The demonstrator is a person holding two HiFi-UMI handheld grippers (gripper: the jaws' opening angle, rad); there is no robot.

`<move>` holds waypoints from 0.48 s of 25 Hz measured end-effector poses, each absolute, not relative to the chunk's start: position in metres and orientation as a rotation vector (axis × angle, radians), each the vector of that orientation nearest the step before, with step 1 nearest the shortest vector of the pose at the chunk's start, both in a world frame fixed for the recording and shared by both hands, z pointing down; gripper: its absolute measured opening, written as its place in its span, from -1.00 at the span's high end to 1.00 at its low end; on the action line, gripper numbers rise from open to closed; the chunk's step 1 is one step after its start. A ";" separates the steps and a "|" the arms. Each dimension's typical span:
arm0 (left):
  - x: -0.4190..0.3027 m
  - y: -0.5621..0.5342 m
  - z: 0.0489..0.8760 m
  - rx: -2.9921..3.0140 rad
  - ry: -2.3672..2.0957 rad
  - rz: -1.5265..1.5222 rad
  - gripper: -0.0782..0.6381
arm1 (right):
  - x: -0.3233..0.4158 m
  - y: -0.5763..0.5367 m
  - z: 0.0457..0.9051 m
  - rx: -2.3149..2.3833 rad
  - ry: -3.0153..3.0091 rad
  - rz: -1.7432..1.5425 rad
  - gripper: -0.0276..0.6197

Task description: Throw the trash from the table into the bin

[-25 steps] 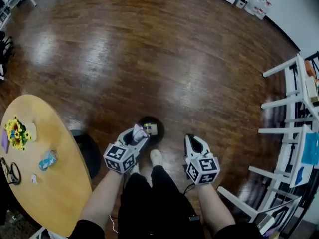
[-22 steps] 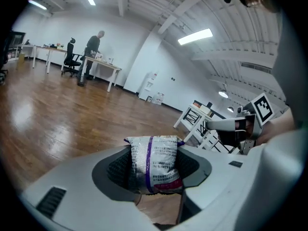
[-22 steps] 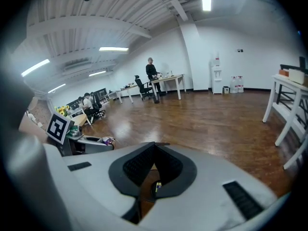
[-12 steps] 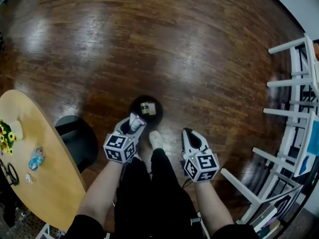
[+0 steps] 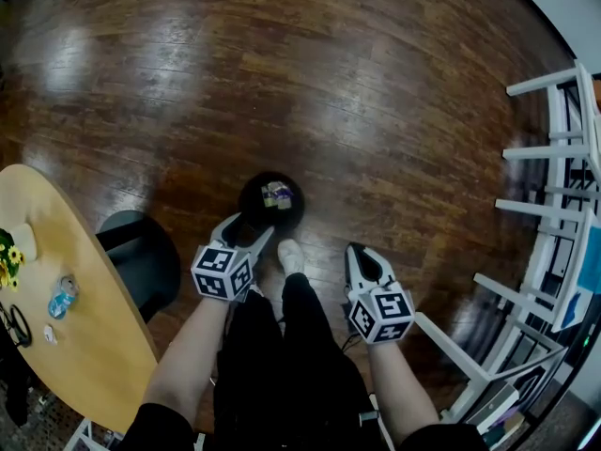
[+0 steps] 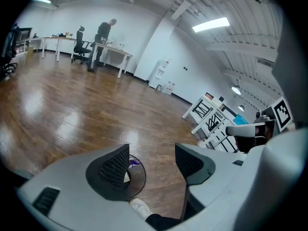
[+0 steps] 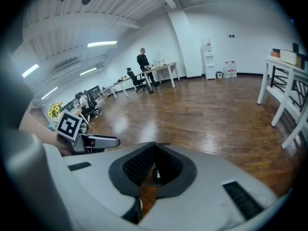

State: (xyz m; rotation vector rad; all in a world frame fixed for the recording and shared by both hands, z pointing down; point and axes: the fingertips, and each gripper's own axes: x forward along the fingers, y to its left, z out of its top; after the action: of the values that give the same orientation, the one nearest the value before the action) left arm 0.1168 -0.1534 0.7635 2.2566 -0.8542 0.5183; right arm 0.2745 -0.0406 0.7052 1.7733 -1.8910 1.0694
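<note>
The black round bin point(image 5: 254, 216) stands on the wood floor just ahead of the person's shoe point(image 5: 290, 256). Trash with purple and white print point(image 5: 277, 194) lies inside it. My left gripper point(image 5: 247, 231) hovers at the bin's near rim; its jaws have just been opening and stand open with nothing between them. In the left gripper view the bin point(image 6: 140, 177) and a purple scrap point(image 6: 133, 162) show past the left gripper point(image 6: 151, 160). My right gripper point(image 5: 356, 252) hangs to the right of the bin, shut and empty, as the right gripper view shows point(image 7: 154, 153).
A yellow oval table point(image 5: 94, 346) at the left carries a crushed can point(image 5: 62, 296), flowers point(image 5: 9, 269), glasses point(image 5: 11, 325) and a small white scrap point(image 5: 49, 334). A dark stool point(image 5: 141, 261) stands beside it. White racks point(image 5: 554, 205) line the right side.
The left gripper came down to the bin and its jaws spread; the pale scrap it held is gone from between them. The right gripper also sank a little.
</note>
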 end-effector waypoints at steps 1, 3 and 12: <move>0.116 -0.152 0.764 2.254 -0.854 0.519 -0.04 | 0.275 -0.041 0.706 1.773 -1.890 1.069 0.91; 0.114 -0.149 0.765 2.249 -0.857 0.521 -0.04 | 0.274 -0.041 0.706 1.770 -1.894 1.067 0.91; 0.110 -0.147 0.739 2.257 -0.873 0.461 -0.04 | 0.270 -0.053 0.690 1.763 -1.938 1.021 0.91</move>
State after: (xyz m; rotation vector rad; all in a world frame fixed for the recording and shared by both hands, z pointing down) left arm 0.1096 -0.1469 0.7392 2.2574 -0.8727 0.4607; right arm 0.2702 -0.0527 0.6895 1.7634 -1.9377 1.0205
